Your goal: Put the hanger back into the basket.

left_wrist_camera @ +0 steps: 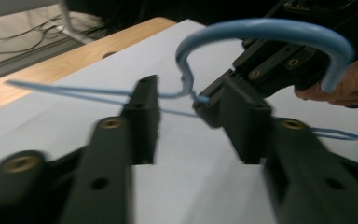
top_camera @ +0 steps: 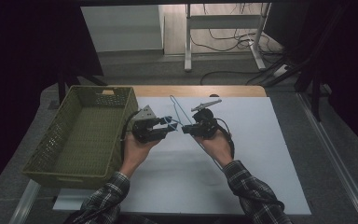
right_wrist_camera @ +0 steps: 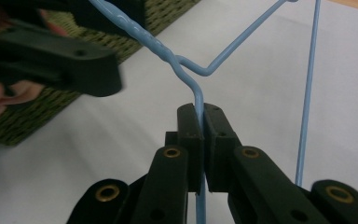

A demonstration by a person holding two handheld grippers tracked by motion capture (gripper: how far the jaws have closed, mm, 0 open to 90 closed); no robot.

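Pinching a thin blue wire hanger [right_wrist_camera: 200,100] between its two black jaws, the right gripper [top_camera: 187,129] is pressed together on one of the wire's shoulders, just below the twisted neck; the right gripper view shows the wire running straight down through the closed pads. The hanger is lifted off the white sheet [top_camera: 242,154] that covers most of the table, near the sheet's far edge and between the two grippers. In the high view its thin wire frame [top_camera: 177,109] reaches away toward the far side, rising above the grippers.

The left gripper [top_camera: 171,124] sits just left of the right one, its tips close to the hanger's neck. Its jaws stand spread apart, and the left gripper view shows the hanger's curved hook [left_wrist_camera: 265,29] arching above and beyond them, with the twisted neck dropping down between the open jaws. Whether either jaw touches the wire cannot be told from the blur.

An olive-green woven basket [top_camera: 56,140] stands at the left side of the table, just beside the left hand [top_camera: 137,149]. The person's checked sleeves [top_camera: 251,191] come in from the near edge. A strip of bare wooden tabletop [top_camera: 200,90] shows beyond the sheet's far edge.
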